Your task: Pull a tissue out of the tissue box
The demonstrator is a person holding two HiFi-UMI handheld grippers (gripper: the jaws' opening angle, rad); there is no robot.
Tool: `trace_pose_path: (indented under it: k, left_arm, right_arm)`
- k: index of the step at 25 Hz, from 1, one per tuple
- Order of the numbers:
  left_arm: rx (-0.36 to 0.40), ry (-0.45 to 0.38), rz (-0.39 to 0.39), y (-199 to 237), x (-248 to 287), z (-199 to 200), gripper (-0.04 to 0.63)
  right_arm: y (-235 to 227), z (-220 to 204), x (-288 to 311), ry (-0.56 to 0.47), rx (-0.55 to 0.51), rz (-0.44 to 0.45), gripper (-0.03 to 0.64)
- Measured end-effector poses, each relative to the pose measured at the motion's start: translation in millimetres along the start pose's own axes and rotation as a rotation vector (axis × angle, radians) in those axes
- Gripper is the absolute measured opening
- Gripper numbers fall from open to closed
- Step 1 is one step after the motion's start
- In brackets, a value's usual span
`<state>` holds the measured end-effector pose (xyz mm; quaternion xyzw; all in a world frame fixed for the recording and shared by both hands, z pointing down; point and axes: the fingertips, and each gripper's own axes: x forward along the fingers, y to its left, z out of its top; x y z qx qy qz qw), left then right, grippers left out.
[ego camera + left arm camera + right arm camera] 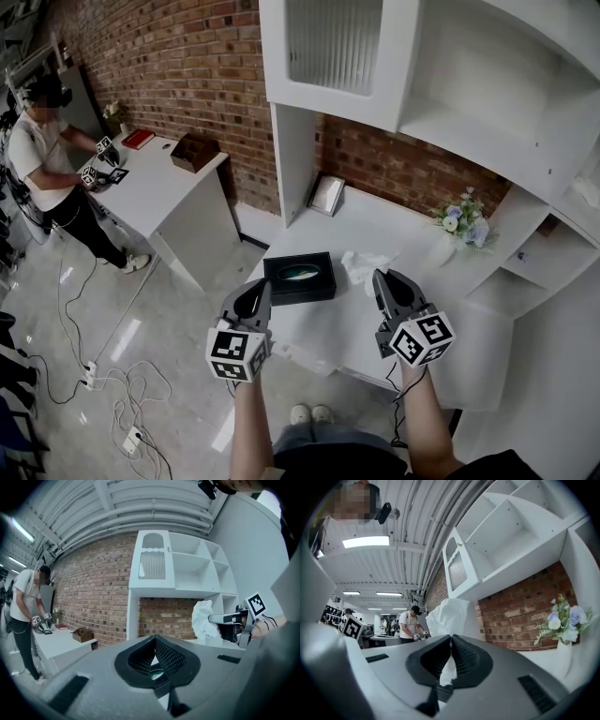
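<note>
White tissue (364,265); black tissue box (300,292); red brick wall (178,66); white table (394,225).

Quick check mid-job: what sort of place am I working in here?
Probably a robotics data-collection lab dressed like a home: a white shelf unit against a brick wall, a second person holding marker cubes at another table, power cables across the floor.

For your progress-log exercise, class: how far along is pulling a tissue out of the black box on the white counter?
Done: the tissue looks clear of the tissue box, hanging to its right. In hand: the right tool is shut on the tissue; the left tool is shut, empty, near the tissue box. Remaining: probably only setting the tissue down.
</note>
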<state>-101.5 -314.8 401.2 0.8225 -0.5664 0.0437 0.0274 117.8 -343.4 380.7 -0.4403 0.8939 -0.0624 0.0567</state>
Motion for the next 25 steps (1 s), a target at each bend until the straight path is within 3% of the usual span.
trace_pose_path:
  k: [25]
  left_arm:
    - [-0.016, 0.016, -0.017, 2.9, 1.6, -9.1, 0.008]
  right_arm:
    - [-3.3, -10.5, 1.9, 0.042, -0.010, -0.031, 0.005]
